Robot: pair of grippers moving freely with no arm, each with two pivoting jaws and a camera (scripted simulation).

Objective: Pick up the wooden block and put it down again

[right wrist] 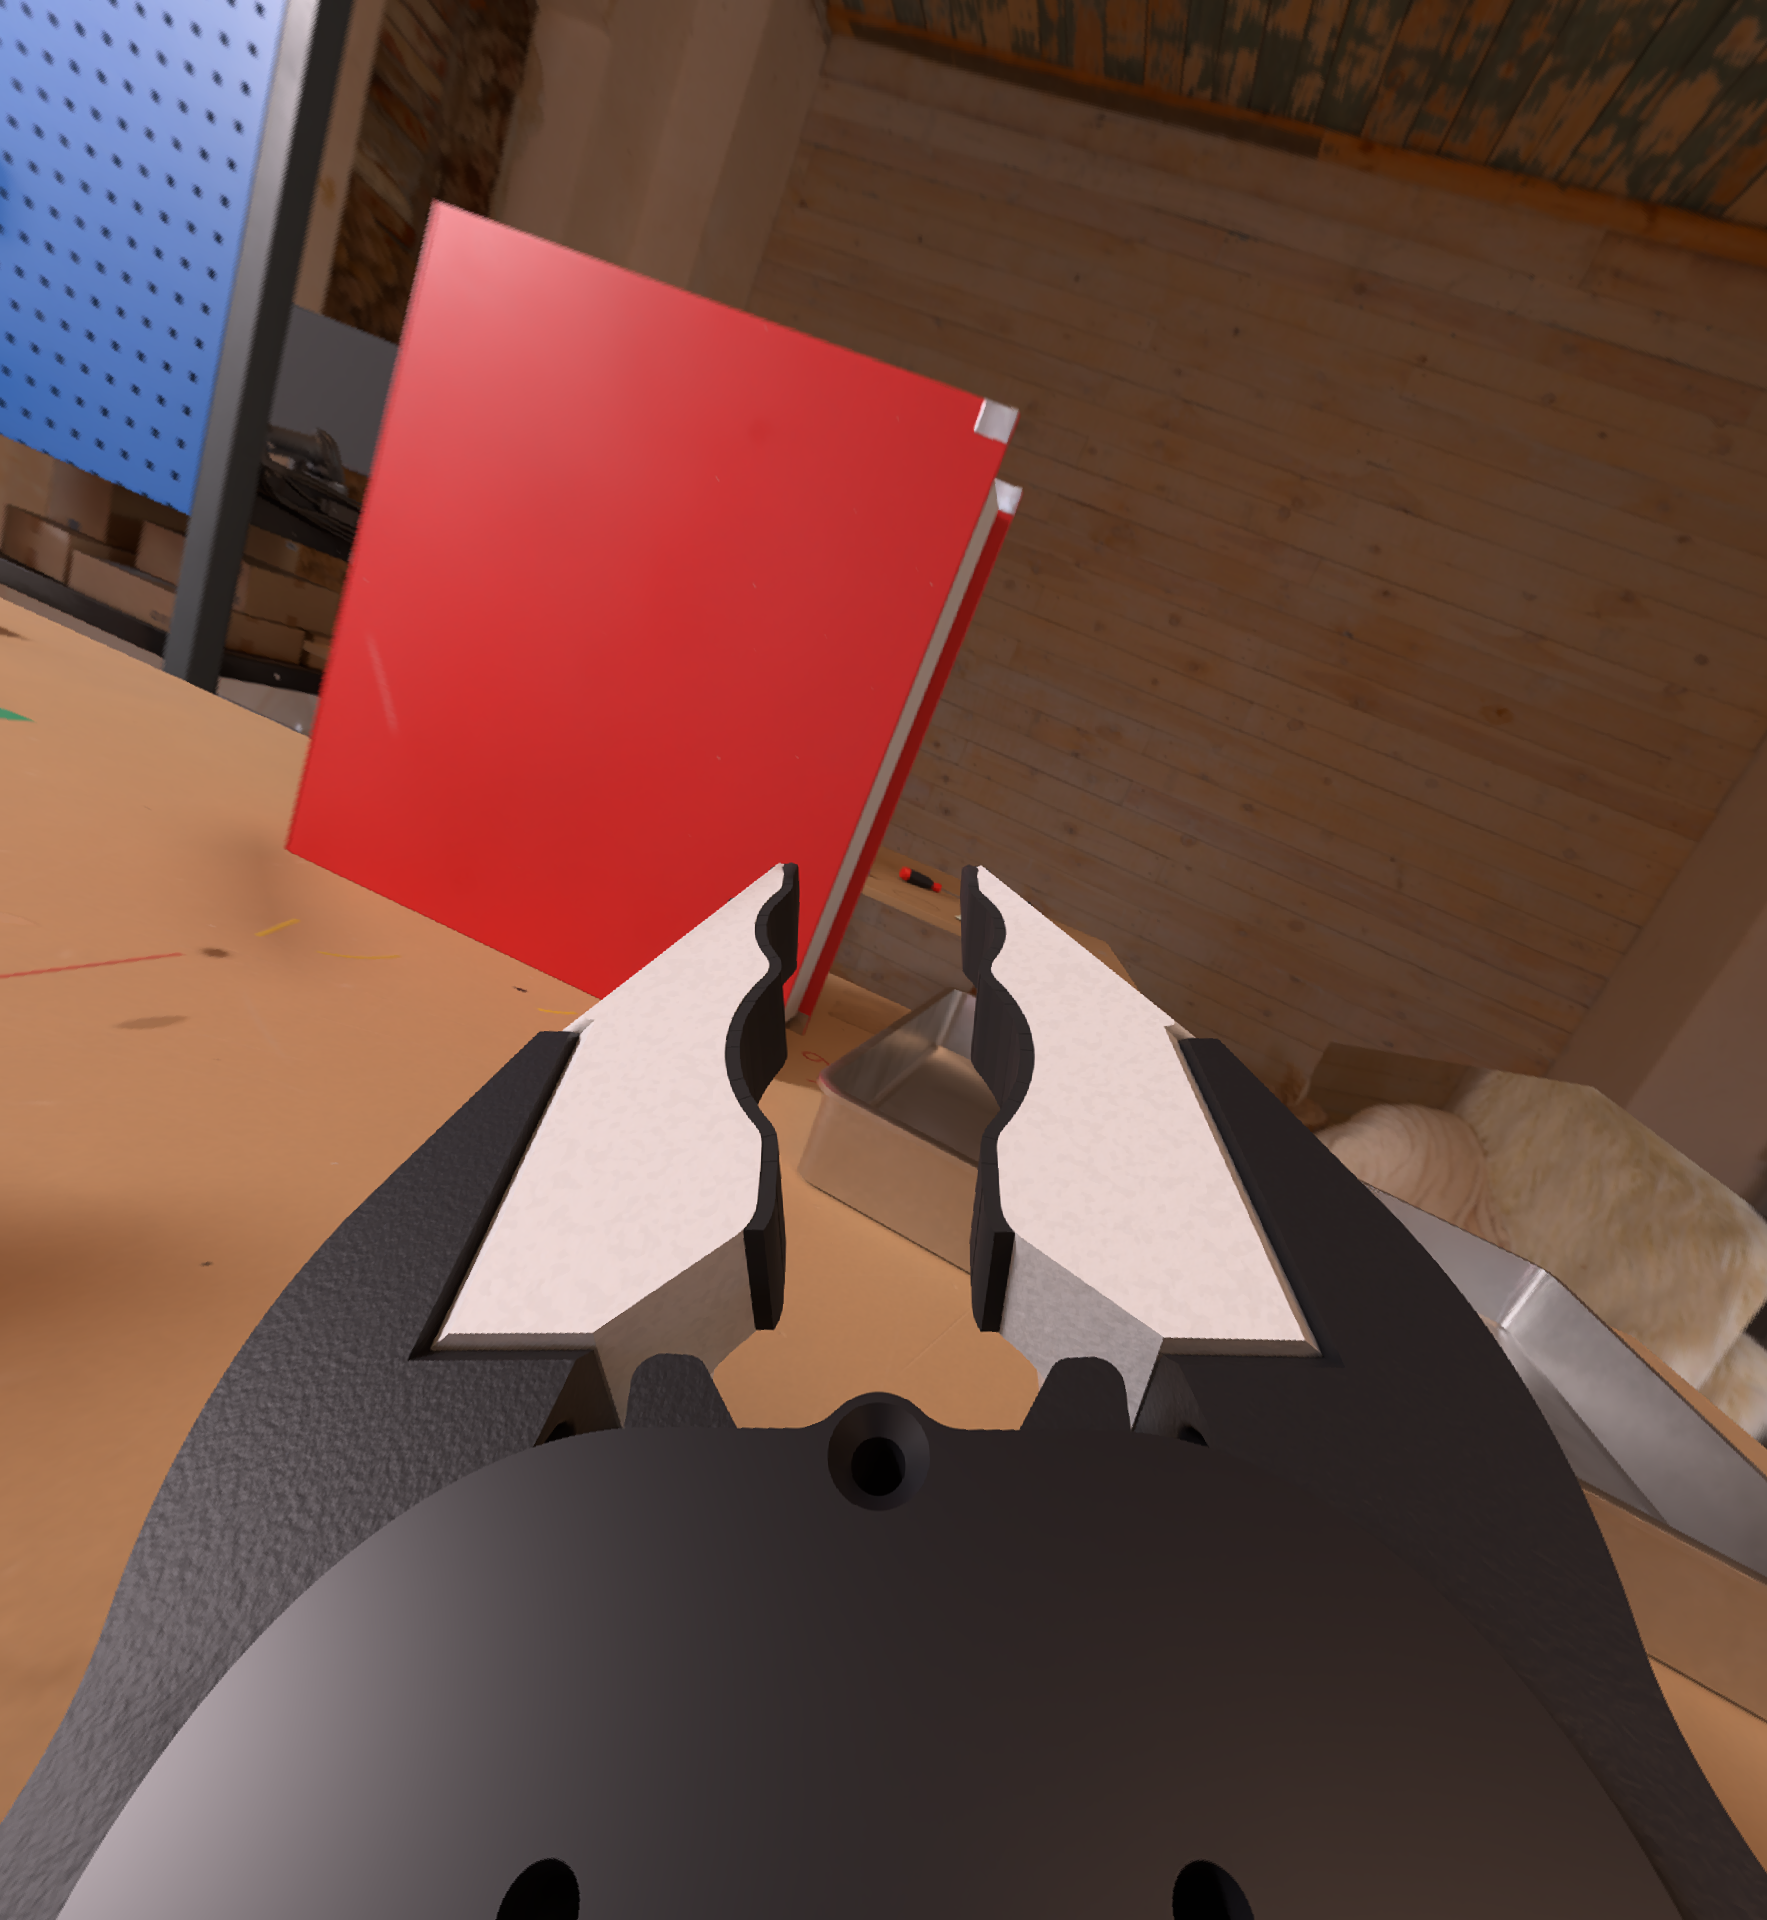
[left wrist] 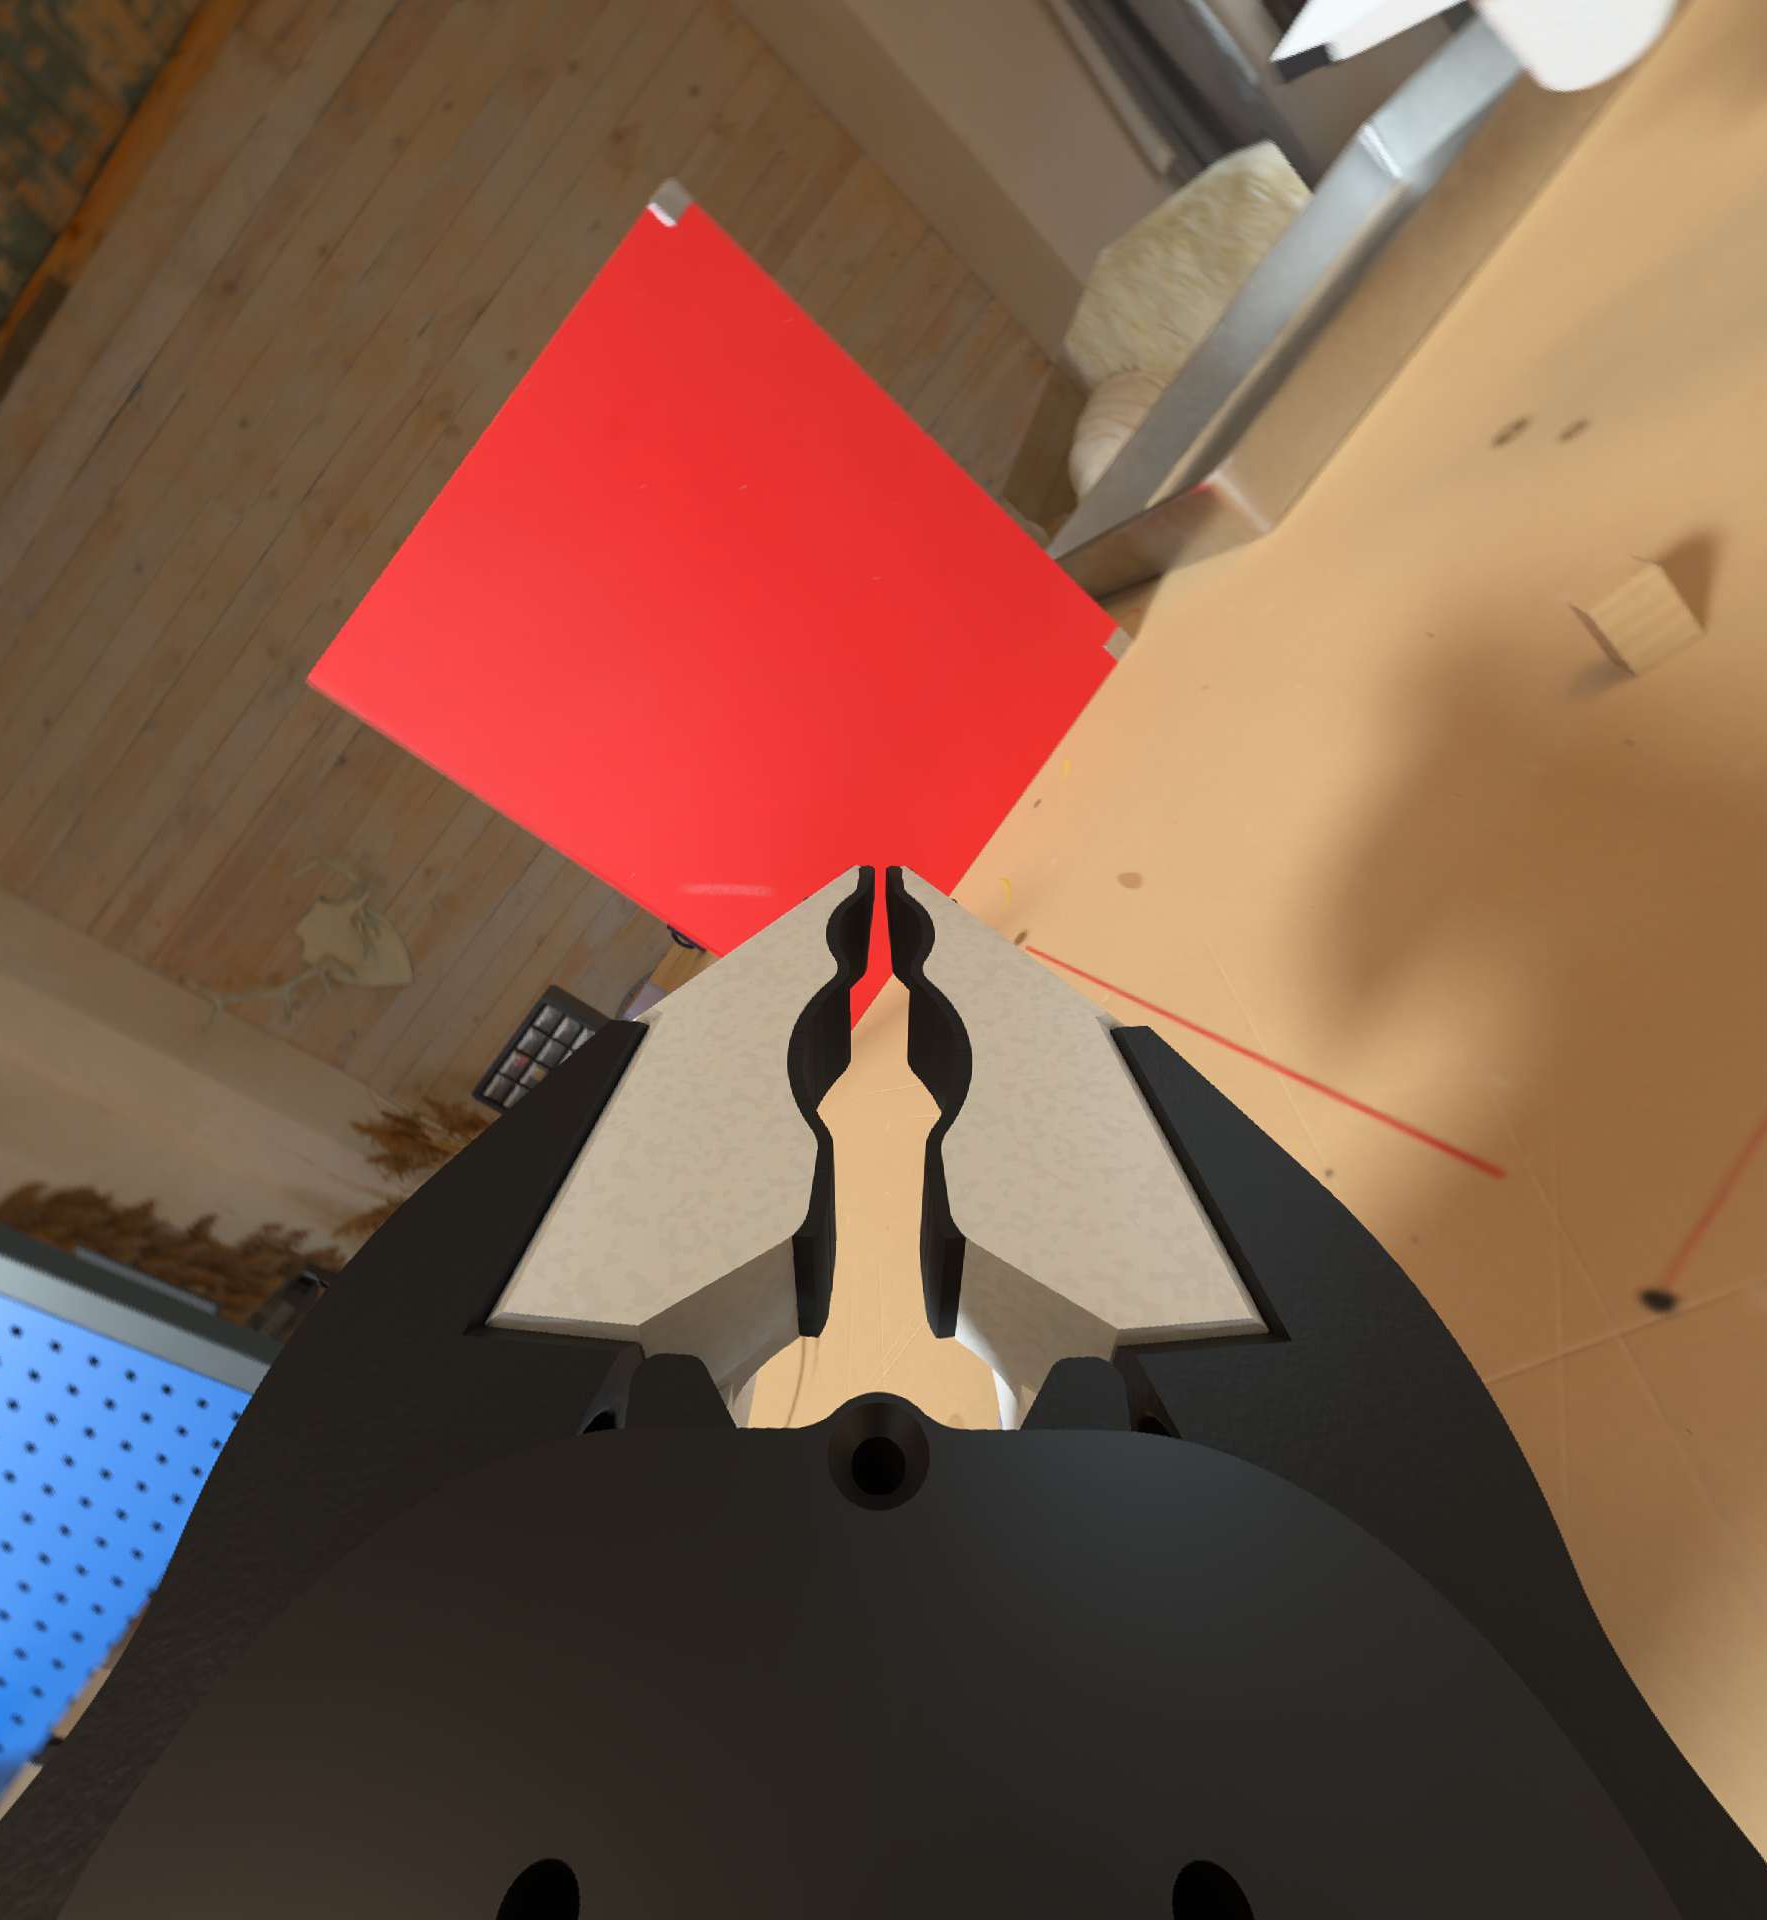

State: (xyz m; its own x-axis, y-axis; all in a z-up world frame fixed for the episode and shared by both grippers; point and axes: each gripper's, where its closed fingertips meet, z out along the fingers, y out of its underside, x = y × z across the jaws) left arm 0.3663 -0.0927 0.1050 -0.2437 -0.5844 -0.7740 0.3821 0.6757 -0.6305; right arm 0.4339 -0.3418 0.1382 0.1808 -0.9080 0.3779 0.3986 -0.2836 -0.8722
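A tan fibreboard tabletop [left wrist: 1326, 935] with thin red lines and dark specks carries a small pale wooden block [left wrist: 1643, 623], well apart to the right of the left jaws and resting on one face. An upright red flat panel [right wrist: 630, 644] stands on it ahead of both pairs of jaws. A shiny metal tray [right wrist: 889, 1132] lies just beyond the right jaws, beside the panel's edge.

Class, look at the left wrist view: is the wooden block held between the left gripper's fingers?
No, the wooden block lies apart on the table, and the left gripper holds nothing.
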